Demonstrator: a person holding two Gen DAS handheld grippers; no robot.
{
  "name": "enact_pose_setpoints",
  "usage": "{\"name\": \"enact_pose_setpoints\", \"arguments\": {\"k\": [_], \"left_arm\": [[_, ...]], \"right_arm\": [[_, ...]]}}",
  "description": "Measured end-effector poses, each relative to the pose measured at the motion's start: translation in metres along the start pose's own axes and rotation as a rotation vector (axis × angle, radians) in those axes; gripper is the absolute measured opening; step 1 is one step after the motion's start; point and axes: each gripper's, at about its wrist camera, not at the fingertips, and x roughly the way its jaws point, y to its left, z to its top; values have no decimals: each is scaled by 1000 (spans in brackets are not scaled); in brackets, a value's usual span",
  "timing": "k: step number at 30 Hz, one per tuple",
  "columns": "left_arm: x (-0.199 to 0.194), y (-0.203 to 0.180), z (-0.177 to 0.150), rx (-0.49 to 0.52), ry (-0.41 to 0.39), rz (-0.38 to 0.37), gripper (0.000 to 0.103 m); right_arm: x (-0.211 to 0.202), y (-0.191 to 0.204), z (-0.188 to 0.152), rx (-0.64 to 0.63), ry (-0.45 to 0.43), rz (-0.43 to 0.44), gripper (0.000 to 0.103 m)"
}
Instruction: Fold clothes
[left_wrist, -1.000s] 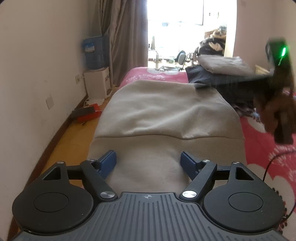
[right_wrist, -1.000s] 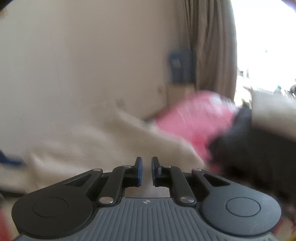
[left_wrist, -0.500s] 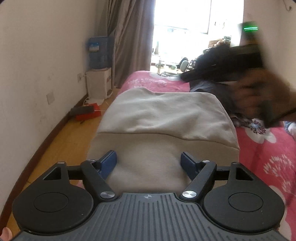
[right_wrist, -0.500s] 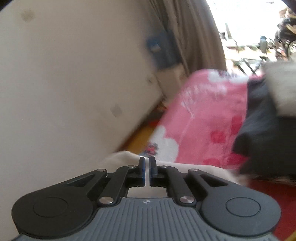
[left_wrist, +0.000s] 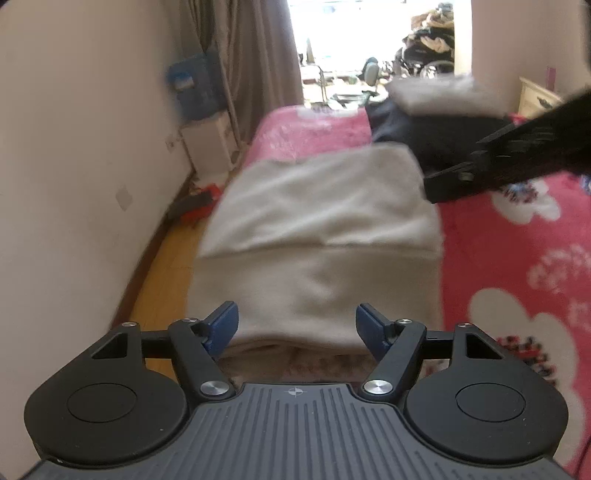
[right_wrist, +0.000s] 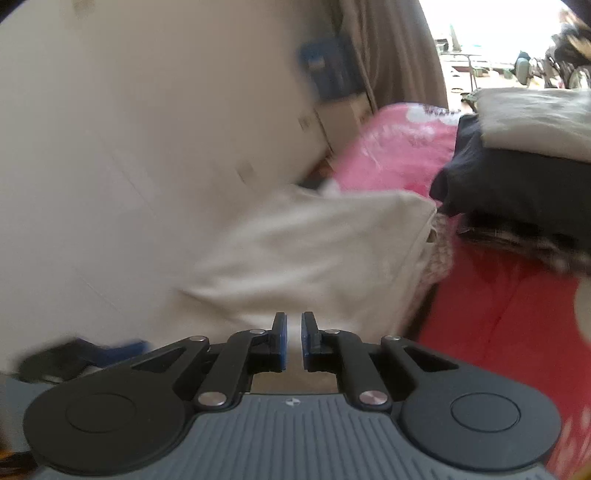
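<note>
Soft, fleecy beige garment, folded rectangular, on pink floral bedspread.

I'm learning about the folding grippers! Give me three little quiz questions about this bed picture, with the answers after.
1. True or false: the left gripper is open.
2. What colour is the garment lying in front of it?
3. The folded stack lies on: A) the floor, B) the pink bedspread, C) a chair.

Key: 1 true. 2 beige. 3 B.
</note>
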Motion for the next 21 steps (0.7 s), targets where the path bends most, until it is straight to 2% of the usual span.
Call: {"name": "enact_pose_setpoints", "arguments": {"k": [4,7,9,10,13,15,18,21], "left_arm": [[-54,-12,5,-76,14,72,73],[-88,-24,9,-167,13,138,78],[-111,-33,12,-228,12,182,80],[-119,-37,14,-264,17,198,80],[-134,-48,21,-400,30,218,83],[-138,-58,24,-457,46,229,83],[-134,-74,30,-468,84,248,83],[-126,-88,35,-463,89,261,83]], "right_arm": [[-61,9,-18,-12,6,4,22],[-82,7,-26,-57,10,-13,30],[-97,5,-31,-86,12,-24,40],[-104,4,-33,-101,14,-30,41],[-115,-5,-30,-113,26,-28,42],[-121,-11,-27,-116,50,-42,46],[-136,-20,-28,-138,72,-57,62],[-140,-30,-28,-177,83,-96,65]]}}
